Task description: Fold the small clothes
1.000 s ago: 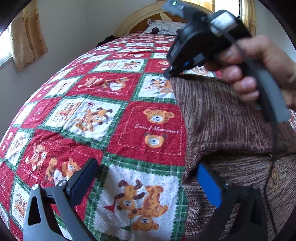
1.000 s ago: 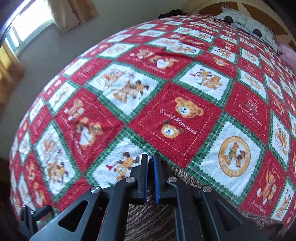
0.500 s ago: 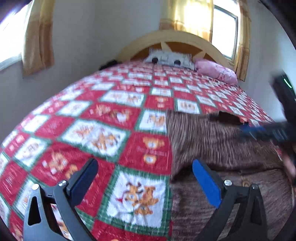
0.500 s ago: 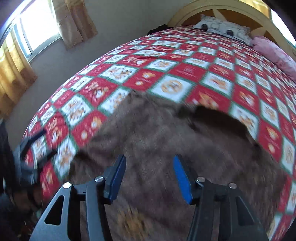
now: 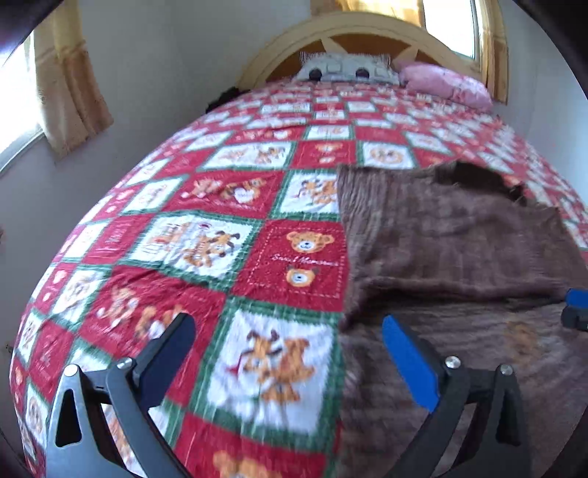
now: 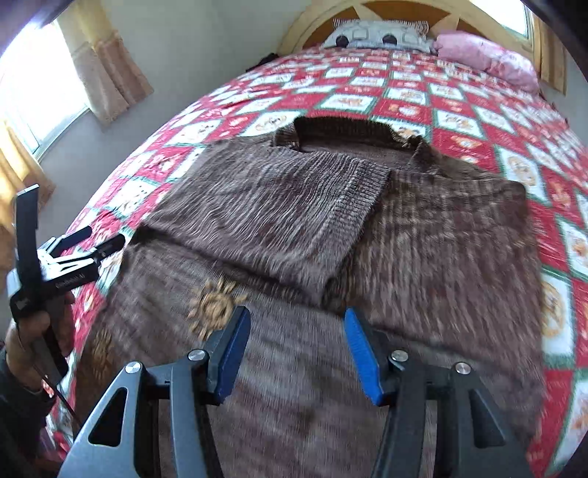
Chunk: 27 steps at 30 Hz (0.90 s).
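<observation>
- Red, green and white patchwork covers the bed (image 6: 422,106), a quilt (image 5: 228,235) printed with teddy bears that reaches up to the curved wooden headboard (image 5: 352,33).
- A brown knitted sweater (image 6: 422,235) lies spread on the near part of the quilt, collar toward the headboard; its left sleeve (image 6: 279,206) is folded across the chest, and a tan sun-like patch (image 6: 213,305) shows near the hem.
- A grey patterned pillow (image 6: 382,36) and a pink pillow (image 6: 488,59) sit by the headboard.
- The right gripper (image 6: 297,349) hangs above the sweater's lower part, its jaws having just opened; the blue pads stand apart with nothing between them.
- The left gripper (image 5: 290,349) hovers over the sweater's left edge, jaws spread wide and empty, held in a hand (image 6: 36,331).
</observation>
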{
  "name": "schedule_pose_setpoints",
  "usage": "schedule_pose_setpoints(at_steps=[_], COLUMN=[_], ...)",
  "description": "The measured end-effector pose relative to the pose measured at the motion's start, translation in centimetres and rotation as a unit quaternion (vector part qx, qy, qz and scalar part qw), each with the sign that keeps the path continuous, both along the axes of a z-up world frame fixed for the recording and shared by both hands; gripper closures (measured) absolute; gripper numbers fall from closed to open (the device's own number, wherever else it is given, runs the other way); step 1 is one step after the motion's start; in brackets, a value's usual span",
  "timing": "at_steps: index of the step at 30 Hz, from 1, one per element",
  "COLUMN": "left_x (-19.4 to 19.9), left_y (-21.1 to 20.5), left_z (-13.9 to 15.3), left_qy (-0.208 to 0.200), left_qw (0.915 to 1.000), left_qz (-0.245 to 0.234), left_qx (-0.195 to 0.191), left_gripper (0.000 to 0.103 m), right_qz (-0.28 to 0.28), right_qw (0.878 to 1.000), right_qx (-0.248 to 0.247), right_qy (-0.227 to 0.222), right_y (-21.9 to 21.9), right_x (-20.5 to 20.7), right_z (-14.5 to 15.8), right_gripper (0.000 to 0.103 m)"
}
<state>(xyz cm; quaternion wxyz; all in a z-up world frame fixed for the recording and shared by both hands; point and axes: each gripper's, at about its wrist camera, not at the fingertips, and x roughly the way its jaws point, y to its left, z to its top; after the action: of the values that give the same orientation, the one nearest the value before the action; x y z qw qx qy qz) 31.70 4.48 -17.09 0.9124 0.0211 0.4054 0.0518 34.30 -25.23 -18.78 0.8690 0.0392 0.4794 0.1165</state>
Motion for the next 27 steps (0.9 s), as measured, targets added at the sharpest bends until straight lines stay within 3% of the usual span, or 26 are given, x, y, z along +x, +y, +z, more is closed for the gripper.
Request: schedule_pose_setpoints(at_steps=[9, 17, 23, 27], left_x=[-5.1, -11.3, -15.8, -18.1], left_y=[-1.6, -2.4, -1.6, -1.2], left_z=[2.4, 3.7, 2.3, 0.2], left_qy=[-0.031, -0.052, -0.039, -0.022], left_qw=[0.9986, 0.9955, 0.9946, 0.9956], left_qz=[-0.037, -0.072, -0.085, -0.085], left_qx=[-0.02, -0.033, -0.046, -0.032], left_gripper=[0.0, 0.0, 0.0, 0.0], right_qz=[-0.026, -0.051, -0.081, -0.103], right_qw=[0.998, 0.996, 0.995, 0.993], right_qx=[-0.033, -0.049, -0.043, -0.04], right_qy=[-0.051, -0.059, -0.049, -0.044], right_y=[-1.7, -2.6, -3.6, -4.7], right_x=[-9.6, -18.3, -23.7, -26.4], right_z=[3.0, 3.2, 2.2, 1.4], right_gripper=[0.046, 0.046, 0.046, 0.046])
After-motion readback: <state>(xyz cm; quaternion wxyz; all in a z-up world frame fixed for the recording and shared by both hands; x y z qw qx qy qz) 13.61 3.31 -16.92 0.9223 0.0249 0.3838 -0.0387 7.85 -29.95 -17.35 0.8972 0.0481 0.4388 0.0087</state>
